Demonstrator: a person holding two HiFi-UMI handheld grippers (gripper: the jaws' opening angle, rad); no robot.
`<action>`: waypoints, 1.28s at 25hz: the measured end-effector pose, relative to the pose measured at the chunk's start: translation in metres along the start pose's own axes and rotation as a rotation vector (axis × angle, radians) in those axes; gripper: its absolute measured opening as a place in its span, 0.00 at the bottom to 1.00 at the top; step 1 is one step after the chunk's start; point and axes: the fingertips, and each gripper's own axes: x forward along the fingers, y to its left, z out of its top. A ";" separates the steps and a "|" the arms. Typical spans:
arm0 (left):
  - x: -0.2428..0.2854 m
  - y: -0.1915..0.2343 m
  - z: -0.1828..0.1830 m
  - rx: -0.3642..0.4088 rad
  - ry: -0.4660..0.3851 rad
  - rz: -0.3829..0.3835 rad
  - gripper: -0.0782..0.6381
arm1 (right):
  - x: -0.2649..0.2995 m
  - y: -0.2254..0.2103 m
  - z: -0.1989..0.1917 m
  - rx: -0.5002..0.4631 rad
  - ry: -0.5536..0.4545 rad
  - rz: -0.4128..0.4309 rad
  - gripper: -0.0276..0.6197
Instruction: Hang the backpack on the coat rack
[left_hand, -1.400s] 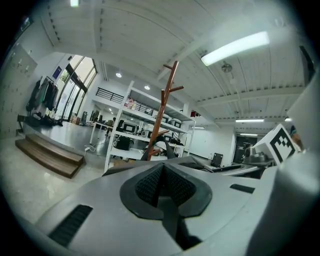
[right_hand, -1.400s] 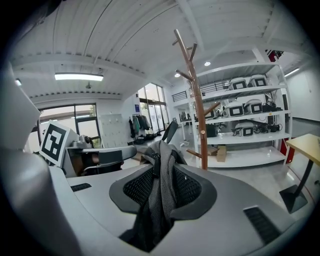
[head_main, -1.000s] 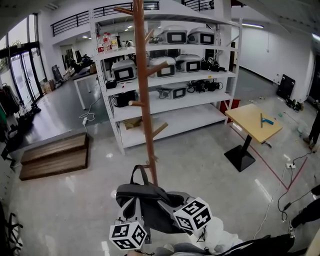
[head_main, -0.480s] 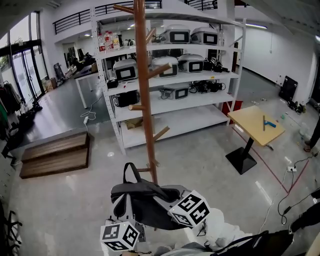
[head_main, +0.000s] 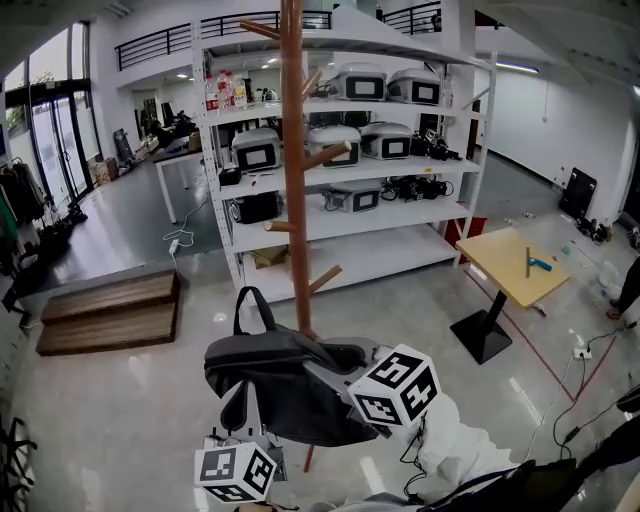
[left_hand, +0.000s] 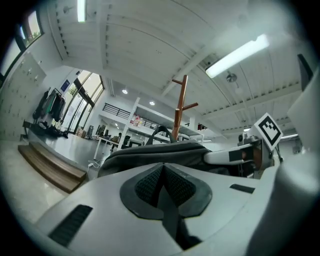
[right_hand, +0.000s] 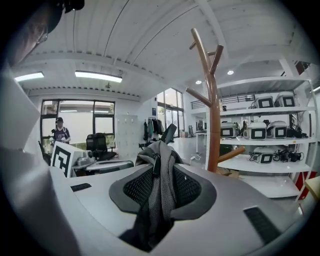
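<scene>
Holding the dark grey fabric backpack (head_main: 285, 385) clear of the floor, we have it right in front of the tall brown wooden coat rack (head_main: 293, 180), low against its pole. We see the right gripper (right_hand: 161, 172) clamped on a fold of the bag's grey cloth beside a zipper pull (right_hand: 156, 164). Our left gripper (left_hand: 164, 172) has its pads pinched on a thin dark strip at the bag's edge, the bag rising just beyond. The black carry loop (head_main: 252, 308) stands just left of the pole, on no peg. One short wooden peg (head_main: 325, 278) juts right, just above the bag. White metal shelving (head_main: 350, 216) stands behind the rack.
</scene>
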 end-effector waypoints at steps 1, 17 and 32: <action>0.000 -0.004 0.004 0.002 -0.009 -0.008 0.11 | -0.003 -0.002 0.008 0.008 -0.008 -0.001 0.21; -0.006 -0.023 0.030 0.011 -0.051 -0.057 0.11 | -0.029 -0.004 0.092 -0.055 -0.121 -0.007 0.21; 0.010 -0.038 0.033 0.028 -0.050 -0.115 0.11 | -0.046 -0.045 0.120 0.071 -0.235 -0.077 0.21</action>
